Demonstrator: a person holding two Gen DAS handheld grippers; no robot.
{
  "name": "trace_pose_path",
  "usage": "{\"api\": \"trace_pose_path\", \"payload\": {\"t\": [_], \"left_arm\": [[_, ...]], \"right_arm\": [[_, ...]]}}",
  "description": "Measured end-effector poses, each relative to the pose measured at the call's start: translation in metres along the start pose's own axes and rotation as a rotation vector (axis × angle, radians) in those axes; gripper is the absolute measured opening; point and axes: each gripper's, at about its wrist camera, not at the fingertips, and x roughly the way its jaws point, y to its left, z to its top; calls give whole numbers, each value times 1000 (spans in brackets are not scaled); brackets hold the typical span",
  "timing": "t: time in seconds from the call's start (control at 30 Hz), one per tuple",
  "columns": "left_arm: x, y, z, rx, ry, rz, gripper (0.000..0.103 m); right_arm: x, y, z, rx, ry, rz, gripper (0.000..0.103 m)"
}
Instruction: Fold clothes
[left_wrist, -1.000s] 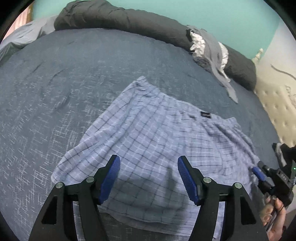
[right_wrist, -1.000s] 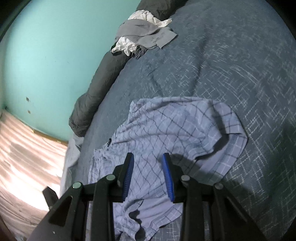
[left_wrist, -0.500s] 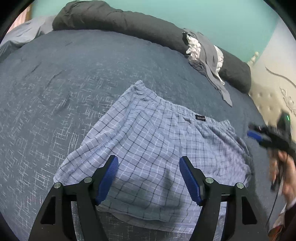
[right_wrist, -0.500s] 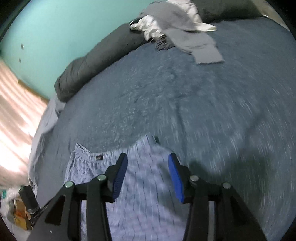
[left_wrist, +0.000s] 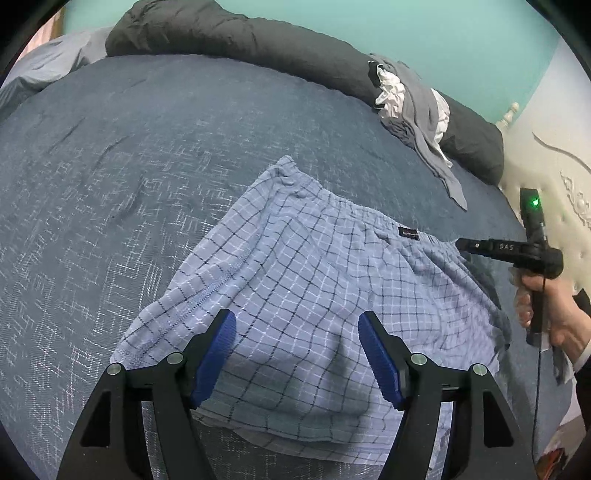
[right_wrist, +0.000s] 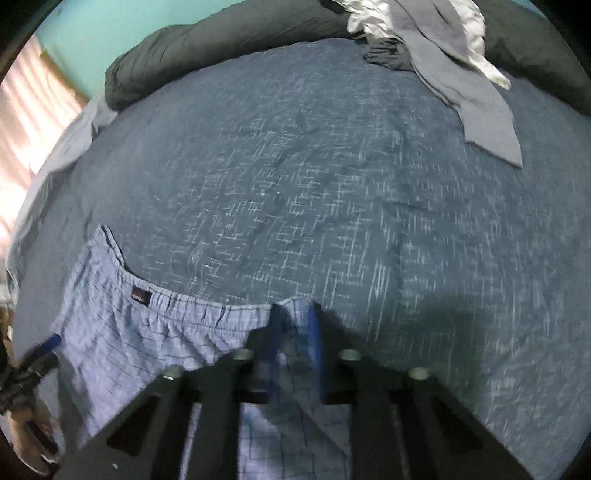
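Checked shorts (left_wrist: 314, 295), pale blue with dark grid lines, spread out on the bed (left_wrist: 129, 184), waistband toward the far side with a small dark label on it. Near hem partly hidden behind the left gripper (left_wrist: 297, 354); fingers (left_wrist: 216, 350) set wide apart just above the cloth, nothing between them, not touching as far as can be seen.

Right gripper (right_wrist: 293, 347) over at the right end of the waistband, fingers closing with the waistband corner between them. Pretty blurry in the right wrist view, so can't tell for sure whether the pads already press on the fabric. From the left wrist view only seen side-on (left_wrist: 509, 251), tip right at the waistband edge, a green light glowing on top, hand (left_wrist: 543, 306) wrapped round the grip and cut off by the frame edge.

Further back: a dark grey duvet roll (left_wrist: 240, 40) along the teal wall, a heap of grey and white clothes (left_wrist: 417, 110) draped over it and spilling onto the bed. Cream padded headboard (left_wrist: 554, 177) off to the right, only partly in frame.
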Motion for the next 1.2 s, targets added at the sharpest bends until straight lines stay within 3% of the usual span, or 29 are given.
{"api": "trace_pose_path", "payload": {"t": [0.3, 0.57, 0.63, 0.67, 0.7, 0.77, 0.93, 1.07, 1.2], "left_arm": [[1, 2, 0, -5, 1, -9, 73], [3, 4, 1, -7, 5, -11, 73], [2, 4, 1, -6, 5, -10, 73], [2, 5, 1, -8, 5, -11, 73], [2, 6, 2, -11, 5, -13, 73], [2, 6, 2, -13, 5, -16, 73], [0, 5, 2, -20, 3, -25, 73], [-1, 2, 1, -14, 5, -24, 73], [0, 1, 1, -15, 6, -24, 73]], "right_arm": [[-22, 10, 28, -86, -90, -37, 5], [7, -12, 34, -22, 8, -74, 7], [3, -18, 31, 8, -3, -58, 11], [-6, -23, 27, 30, -30, -65, 18], [-15, -29, 24, 54, -55, -71, 32], [-37, -42, 9, 122, -109, -47, 45], [-90, -51, -52, 230, -222, 30, 45], [-109, -52, -125, 320, -244, 52, 45], [-111, -65, -187, 523, -258, 95, 45]]}}
